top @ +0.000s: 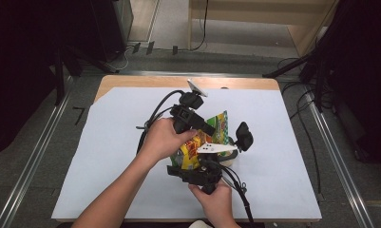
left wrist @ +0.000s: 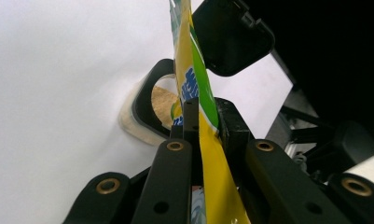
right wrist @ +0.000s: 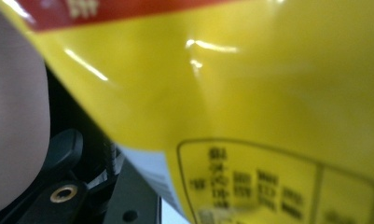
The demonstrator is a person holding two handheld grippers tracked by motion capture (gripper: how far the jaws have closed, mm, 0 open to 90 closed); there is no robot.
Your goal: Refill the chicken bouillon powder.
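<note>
Yellow-green snack bag point(top: 208, 140) is held up off the white sheet point(top: 107, 156) near table centre, between the two hand-held tools. Left gripper point(left wrist: 201, 123) is clamped on the bag's thin edge, jaws narrow with the film pinched flat between them, seen edge-on in the left gripper view. Right gripper point(top: 200, 173) sits at the near side of the bag, pressed so close that the right gripper view is blurred yellow film point(right wrist: 250, 107); can't tell if its jaws are closed on it or just against it. Beyond the bag, a round black-rimmed container point(left wrist: 149, 109) with brownish contents sits on the sheet, its black lid point(left wrist: 231, 35) hinged up, just right of the bag. Step looks like opening or tipping the bag toward that container. To do it well: keep the left pinch firm, get the right jaws onto a separate fold of film, pull apart steadily, keep the mouth over the container so nothing spills.
</note>
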